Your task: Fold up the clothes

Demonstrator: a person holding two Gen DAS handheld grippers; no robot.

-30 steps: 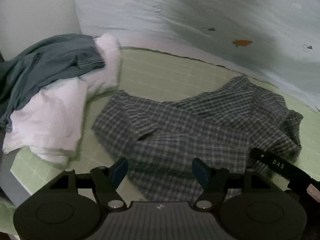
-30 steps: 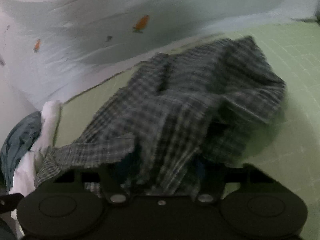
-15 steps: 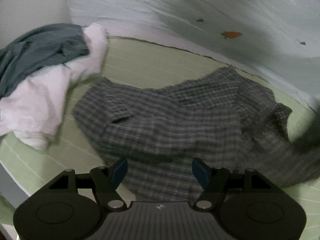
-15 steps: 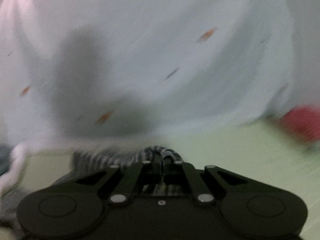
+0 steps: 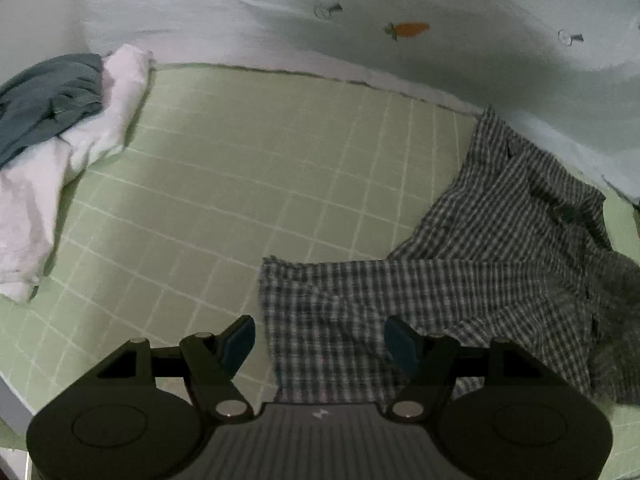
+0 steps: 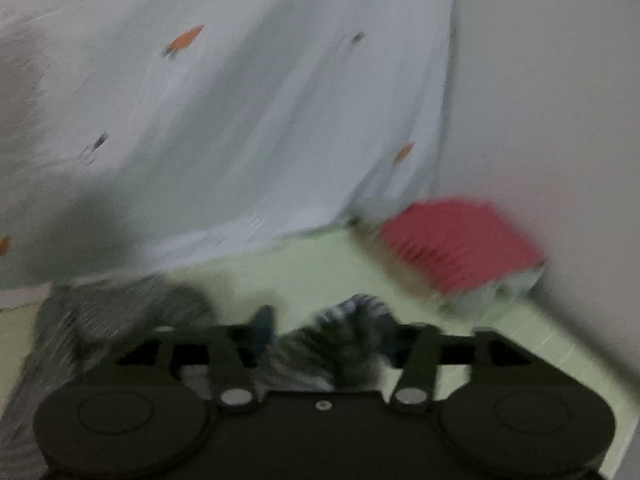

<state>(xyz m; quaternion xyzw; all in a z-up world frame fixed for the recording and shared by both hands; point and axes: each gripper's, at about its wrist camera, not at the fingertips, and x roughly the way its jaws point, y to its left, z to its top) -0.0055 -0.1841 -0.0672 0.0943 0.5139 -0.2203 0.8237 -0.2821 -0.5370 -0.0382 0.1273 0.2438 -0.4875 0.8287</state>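
1. The left gripper (image 5: 320, 338) is hovering with jaws standing apart over a near corner of the checked shirt (image 5: 500, 248), pads clear of the cloth.
2. The shirt is lying crumpled on the green gridded mat (image 5: 240, 184), well apart from the white garment (image 5: 60, 168) and grey-blue garment (image 5: 44, 96).
3. The right gripper (image 6: 328, 332) has just been opening; blurred checked cloth is sitting loose between its jaws.

Green gridded mat (image 5: 248, 184), checked shirt (image 5: 500, 248) crumpled at right, white garment (image 5: 60, 168) at left edge
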